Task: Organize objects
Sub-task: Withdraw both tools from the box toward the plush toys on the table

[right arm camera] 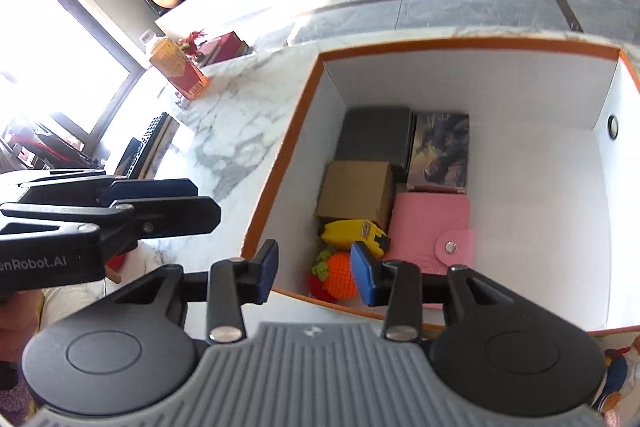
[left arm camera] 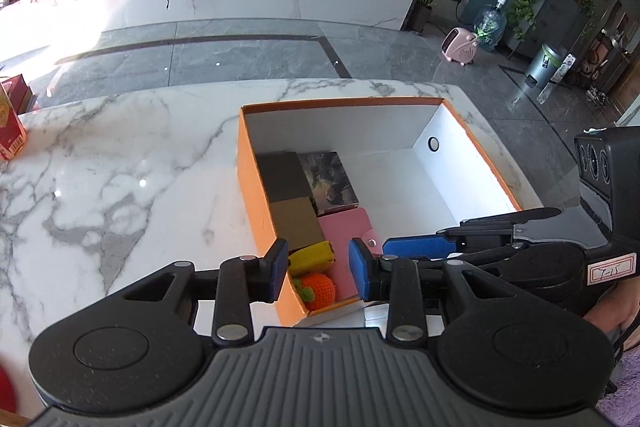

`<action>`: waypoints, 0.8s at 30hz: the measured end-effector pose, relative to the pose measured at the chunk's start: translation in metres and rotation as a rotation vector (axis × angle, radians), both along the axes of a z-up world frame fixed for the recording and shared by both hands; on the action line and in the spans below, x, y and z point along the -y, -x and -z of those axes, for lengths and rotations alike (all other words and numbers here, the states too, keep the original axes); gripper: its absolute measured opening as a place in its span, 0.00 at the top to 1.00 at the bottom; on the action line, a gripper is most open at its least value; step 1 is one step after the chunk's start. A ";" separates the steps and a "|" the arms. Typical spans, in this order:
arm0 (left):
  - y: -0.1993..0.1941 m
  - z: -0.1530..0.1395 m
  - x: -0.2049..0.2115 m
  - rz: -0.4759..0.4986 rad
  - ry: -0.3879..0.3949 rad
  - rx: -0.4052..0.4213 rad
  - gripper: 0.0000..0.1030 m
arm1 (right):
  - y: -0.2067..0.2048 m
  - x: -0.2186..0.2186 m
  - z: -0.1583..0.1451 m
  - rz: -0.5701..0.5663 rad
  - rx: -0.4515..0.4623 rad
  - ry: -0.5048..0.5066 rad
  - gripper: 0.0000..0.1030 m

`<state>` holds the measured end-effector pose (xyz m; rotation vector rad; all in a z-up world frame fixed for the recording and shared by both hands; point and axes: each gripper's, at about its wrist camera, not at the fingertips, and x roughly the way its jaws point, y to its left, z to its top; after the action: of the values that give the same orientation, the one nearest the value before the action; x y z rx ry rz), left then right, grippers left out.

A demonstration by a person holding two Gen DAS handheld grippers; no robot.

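Note:
An orange box (left arm camera: pixel 250 183) with white inside stands on the marble table (left arm camera: pixel 120 167). In its near left part lie a dark grey box (left arm camera: pixel 282 177), a picture box (left arm camera: pixel 330 183), a brown carton (left arm camera: pixel 298 225), a pink wallet (left arm camera: pixel 352 239), a yellow tape measure (left arm camera: pixel 312 257) and an orange crocheted fruit (left arm camera: pixel 318 289). My left gripper (left arm camera: pixel 318 275) is open and empty over the box's near corner. My right gripper (right arm camera: pixel 314 277) is open and empty above the near rim (right arm camera: pixel 296 295), over the fruit (right arm camera: pixel 340 275). The same items show in the right wrist view: wallet (right arm camera: pixel 428 223), carton (right arm camera: pixel 356 193).
A red carton (left arm camera: pixel 10 131) stands at the table's far left edge; it also shows in the right wrist view (right arm camera: pixel 182 71). The right half of the box floor (right arm camera: pixel 532 207) is bare. A small toy (right arm camera: pixel 618 375) lies outside the box at the near right. Grey floor lies beyond the table.

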<state>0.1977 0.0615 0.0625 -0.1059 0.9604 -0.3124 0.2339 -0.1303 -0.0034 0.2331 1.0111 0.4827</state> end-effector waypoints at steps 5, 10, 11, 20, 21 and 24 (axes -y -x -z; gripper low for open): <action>0.032 -0.005 0.015 0.023 0.011 0.060 0.59 | 0.043 0.011 -0.029 0.003 0.170 0.048 0.56; 0.066 0.002 0.032 0.053 0.019 0.132 0.58 | 0.086 0.029 -0.032 0.026 0.240 0.120 0.44; 0.071 0.005 0.035 0.056 0.023 0.138 0.56 | 0.093 0.034 -0.031 0.032 0.240 0.134 0.44; 0.103 0.039 0.069 0.075 0.033 0.133 0.54 | 0.149 0.074 0.008 0.124 0.193 0.201 0.44; 0.107 0.044 0.074 0.084 0.031 0.129 0.54 | 0.154 0.076 0.012 0.122 0.199 0.216 0.44; 0.114 0.054 0.085 0.121 0.023 0.118 0.50 | 0.164 0.081 0.021 0.136 0.197 0.271 0.44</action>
<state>0.0834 -0.0230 0.0082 -0.0499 0.8475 -0.4372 0.0696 -0.2108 -0.0240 0.0105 0.8507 0.2359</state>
